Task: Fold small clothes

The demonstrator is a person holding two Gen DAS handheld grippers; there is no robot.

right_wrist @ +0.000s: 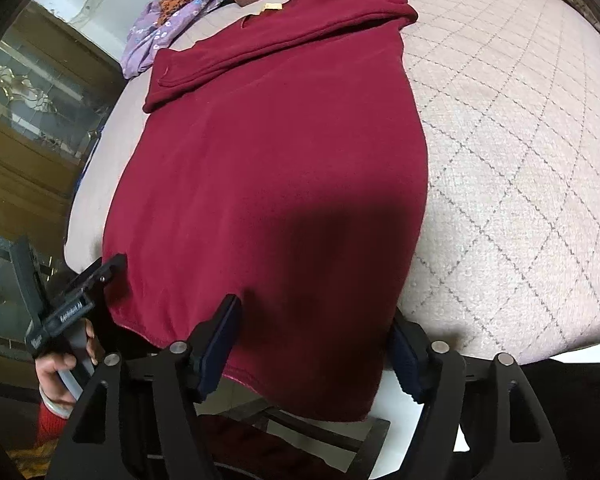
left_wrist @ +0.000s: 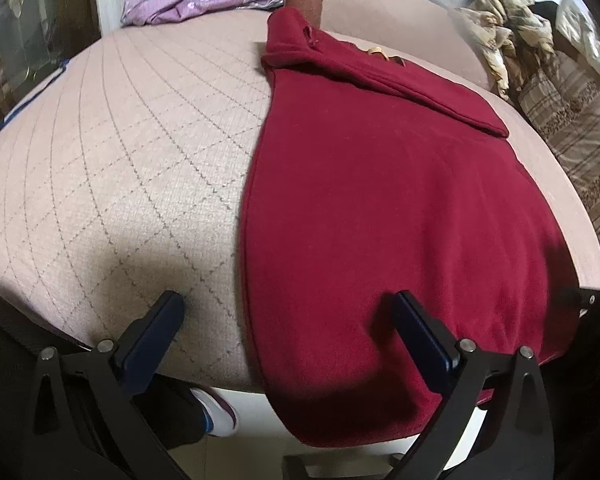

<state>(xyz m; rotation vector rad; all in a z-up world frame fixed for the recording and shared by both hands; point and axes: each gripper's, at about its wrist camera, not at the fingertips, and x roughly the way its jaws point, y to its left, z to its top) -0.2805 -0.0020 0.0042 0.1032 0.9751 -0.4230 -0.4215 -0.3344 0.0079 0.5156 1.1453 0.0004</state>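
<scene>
Both grippers held low at near hem of red garment (left_wrist: 380,208); left gripper (left_wrist: 288,312) and right gripper (right_wrist: 314,320) fingers spread wide, nothing gripped.

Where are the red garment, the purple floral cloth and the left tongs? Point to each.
red garment (left_wrist: 400,220): left wrist view, middle of its flat body.
purple floral cloth (left_wrist: 188,4): left wrist view, centre of the heap.
left tongs (left_wrist: 288,312): left wrist view, midway between the open fingertips.

Left gripper (left_wrist: 288,312) jaws wide apart; right gripper (right_wrist: 316,320) jaws wide apart, both low.
</scene>
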